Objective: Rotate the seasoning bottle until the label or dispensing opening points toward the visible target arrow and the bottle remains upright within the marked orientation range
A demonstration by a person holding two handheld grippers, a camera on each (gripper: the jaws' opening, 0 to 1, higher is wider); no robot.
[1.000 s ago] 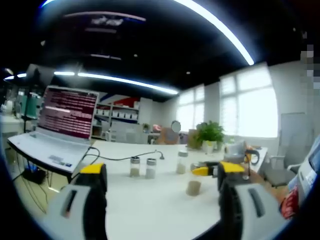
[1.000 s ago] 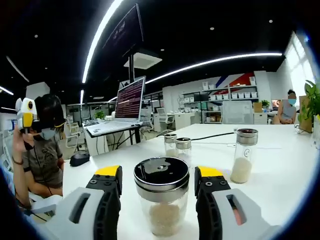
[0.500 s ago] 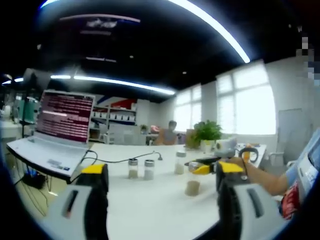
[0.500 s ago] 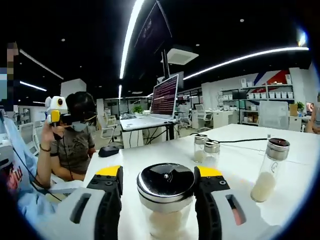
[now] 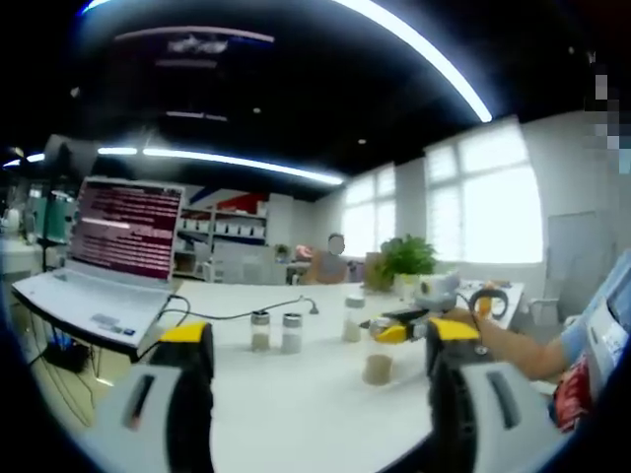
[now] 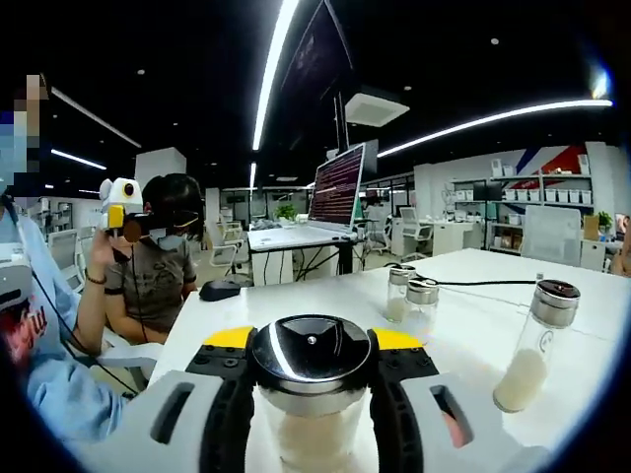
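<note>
The seasoning bottle [image 6: 311, 439] is a clear glass jar of pale granules with a shiny black and chrome lid. It stands upright on the white table [image 6: 463, 335]. My right gripper [image 6: 313, 338] is shut on it just under the lid, with a yellow-tipped jaw pressed against each side. In the left gripper view the same bottle [image 5: 378, 363] stands right of centre with the right gripper [image 5: 406, 325] on it, held by a person's hand. My left gripper [image 5: 318, 340] hangs open above the near table, with nothing between its jaws.
Two short shakers [image 6: 411, 296] and a taller one [image 6: 537, 345] stand further back on the table. A cable [image 5: 237, 313] runs toward an open laptop [image 5: 108, 256]. A seated person [image 6: 148, 271] holds a device at the left. A plant [image 5: 404, 261] stands by the windows.
The right gripper's jaws have closed from a gap either side of the lid to contact with the bottle. The right gripper view has swung a little. The left gripper stays open.
</note>
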